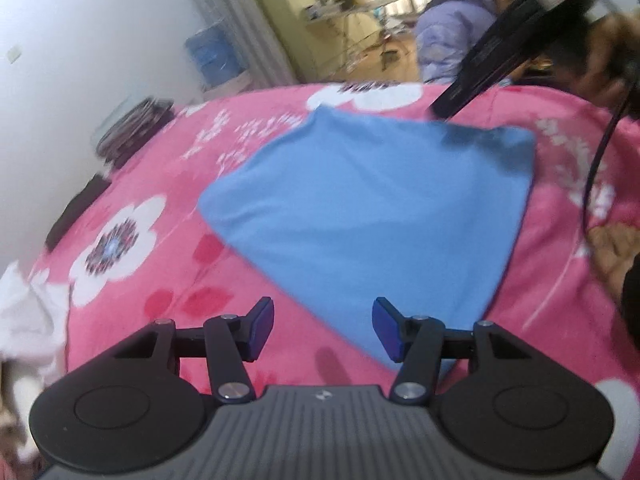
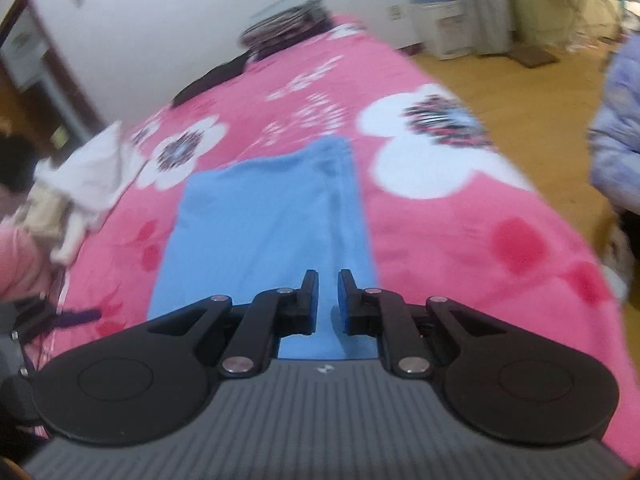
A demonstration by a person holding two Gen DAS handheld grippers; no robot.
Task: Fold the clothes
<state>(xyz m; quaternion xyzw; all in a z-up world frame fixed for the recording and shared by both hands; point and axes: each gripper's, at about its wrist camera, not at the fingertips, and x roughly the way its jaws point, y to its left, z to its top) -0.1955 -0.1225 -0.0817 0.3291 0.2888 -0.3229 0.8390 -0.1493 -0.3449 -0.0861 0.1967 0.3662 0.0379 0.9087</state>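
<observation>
The left gripper [image 1: 323,330] had its 2 blue-padded fingers spread apart and released, with nothing between them; they hovered over the near corner of the 1 blue garment [image 1: 368,216]. The right gripper [image 2: 328,300] had its 2 fingers drawn nearly together, leaving only a narrow gap, and whether they pinched the fabric beneath could not be told from its own view. In the left wrist view the right gripper's black body came down from the far right to the garment's far edge. The garment lay folded flat, well toward the middle of the 1 pink flowered bedspread [image 1: 152,300], with 1 lengthwise crease visible in the right wrist view [image 2: 332,200]. Outward, 1 white cloth [image 2: 92,168] sat bunched at the left edge of the bed, and 1 dark stack of striped items [image 2: 288,24] rested at the far end by the wall. 1 water dispenser bottle [image 1: 212,54] stood beyond the bed, and 1 person in a pale purple jacket [image 1: 452,28] stood far off.
</observation>
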